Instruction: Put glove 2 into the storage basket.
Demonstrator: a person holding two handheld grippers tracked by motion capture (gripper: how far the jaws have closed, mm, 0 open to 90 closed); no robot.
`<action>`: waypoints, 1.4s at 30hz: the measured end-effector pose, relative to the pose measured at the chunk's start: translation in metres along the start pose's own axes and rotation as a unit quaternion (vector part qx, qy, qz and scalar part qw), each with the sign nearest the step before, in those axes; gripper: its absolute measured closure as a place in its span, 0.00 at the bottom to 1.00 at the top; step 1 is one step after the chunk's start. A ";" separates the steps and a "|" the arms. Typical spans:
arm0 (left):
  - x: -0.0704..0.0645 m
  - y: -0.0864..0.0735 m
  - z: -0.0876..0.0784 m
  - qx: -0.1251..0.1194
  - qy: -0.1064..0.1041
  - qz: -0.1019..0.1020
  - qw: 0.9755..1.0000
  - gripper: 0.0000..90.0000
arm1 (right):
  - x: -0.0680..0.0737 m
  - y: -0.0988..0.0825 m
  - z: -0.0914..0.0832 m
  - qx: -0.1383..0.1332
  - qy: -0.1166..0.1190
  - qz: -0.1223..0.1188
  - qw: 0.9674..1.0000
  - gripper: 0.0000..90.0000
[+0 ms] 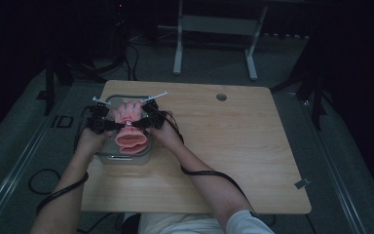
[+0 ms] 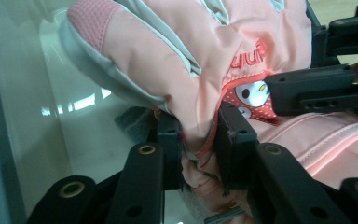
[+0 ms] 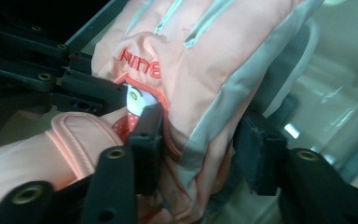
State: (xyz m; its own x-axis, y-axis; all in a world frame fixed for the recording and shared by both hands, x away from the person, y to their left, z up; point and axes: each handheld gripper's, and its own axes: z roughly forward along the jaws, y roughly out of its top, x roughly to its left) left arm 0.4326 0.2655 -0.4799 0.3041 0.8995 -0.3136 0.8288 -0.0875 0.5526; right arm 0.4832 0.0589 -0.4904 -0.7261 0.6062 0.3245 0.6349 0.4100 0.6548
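From above I see the wooden bench (image 1: 233,146) first, its top bare apart from the cluster at its left side. There sits a grey tray (image 1: 108,158) with a glossy floor, its long sides running away from me. In the tray lies the pink glove (image 1: 129,127), cuff toward me, glove digits pointing to the far edge; grey trim runs along its sides, and a red patch with a small cartoon face sits near the wrist strap.

My left gripper (image 1: 113,125) comes in from the glove's left edge. In the left gripper view its fingers (image 2: 235,140) pinch a fold of pink fabric at the glove's side, pads pressing on cloth.

My right gripper (image 1: 137,124) meets the glove from the opposite side. In the right gripper view one of its fingers (image 3: 147,140) lies against the red patch, the other by the grey trim, with the glove's edge between them; I cannot tell whether both pads press.
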 end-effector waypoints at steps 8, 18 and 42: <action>-0.008 0.005 0.000 -0.013 0.032 0.030 0.999 0.64 | -0.003 0.005 -0.016 -0.026 -0.017 -0.022 0.999 0.46; -0.005 0.006 -0.005 -0.043 0.021 0.012 0.999 0.40 | -0.003 0.004 -0.047 -0.046 0.019 -0.060 0.997 0.26; -0.002 0.007 -0.014 -0.085 0.033 0.024 0.996 0.08 | -0.013 -0.012 -0.072 -0.072 0.019 -0.061 0.995 0.20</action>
State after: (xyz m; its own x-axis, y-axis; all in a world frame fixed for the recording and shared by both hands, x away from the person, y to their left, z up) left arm 0.4308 0.2687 -0.4646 0.3058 0.9226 -0.2351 0.7213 -0.0633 0.6898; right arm 0.4661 -0.0026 -0.4536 -0.8062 0.5309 0.2611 0.4997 0.3749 0.7808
